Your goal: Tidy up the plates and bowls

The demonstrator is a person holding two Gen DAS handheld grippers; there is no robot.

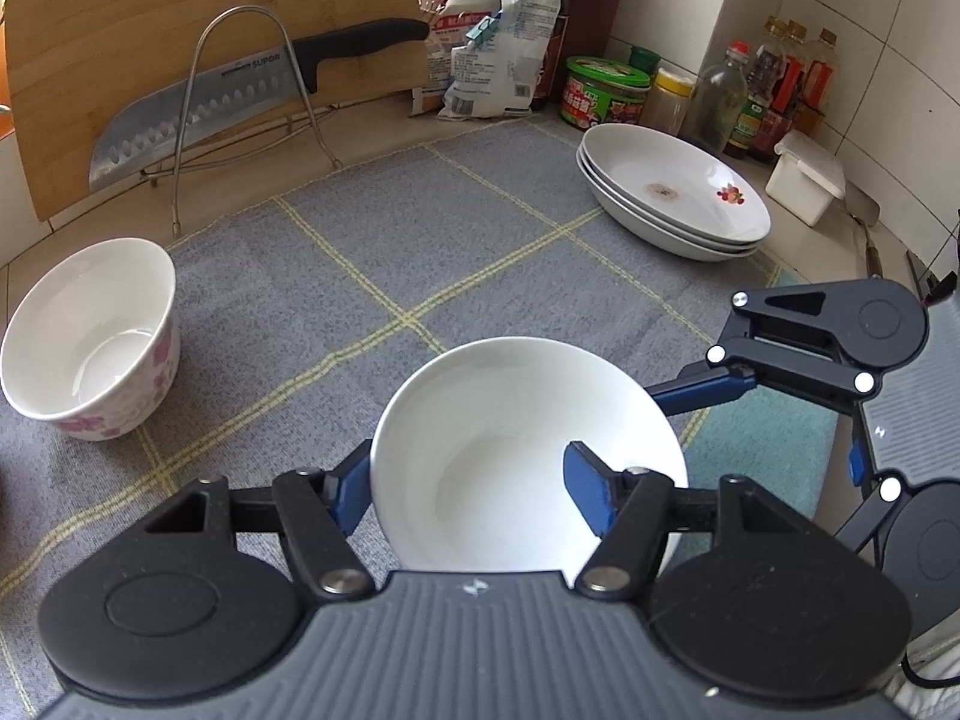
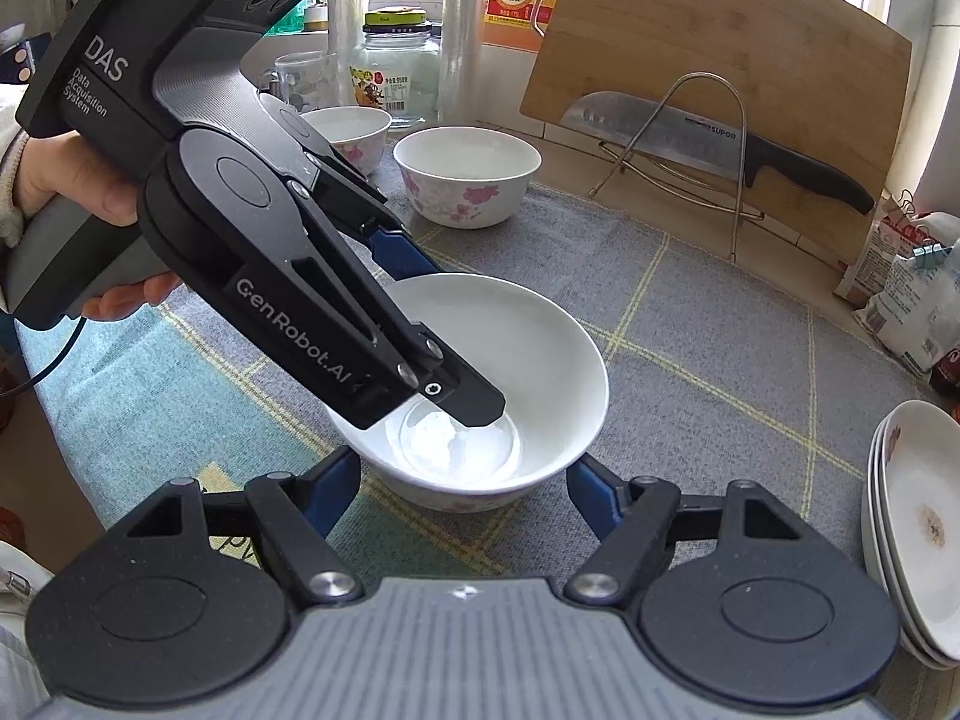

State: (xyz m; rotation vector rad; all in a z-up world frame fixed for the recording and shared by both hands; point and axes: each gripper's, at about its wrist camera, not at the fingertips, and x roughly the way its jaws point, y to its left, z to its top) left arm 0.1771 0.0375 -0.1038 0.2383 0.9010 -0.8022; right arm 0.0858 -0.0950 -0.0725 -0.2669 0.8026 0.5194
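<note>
White lettering on my left gripper (image 2: pixel 420 324) reads "GenRobot.AI" and "DAS"; its jaws straddle the white bowl's (image 2: pixel 510 348) rim, released. My right gripper (image 2: pixel 465 483) brackets that bowl, unclamped, on the grey mat (image 2: pixel 720 348). Knife (image 2: pixel 690 138): "SUPOR".

I am seeing a glossy white ceramic bowl (image 1: pixel 510 468) at lower centre, sitting on a matt woven grey cloth mat (image 1: pixel 480 228); at upper left a smooth bamboo cutting board (image 1: pixel 150 12) is backing a shiny steel knife (image 1: pixel 198 108).
</note>
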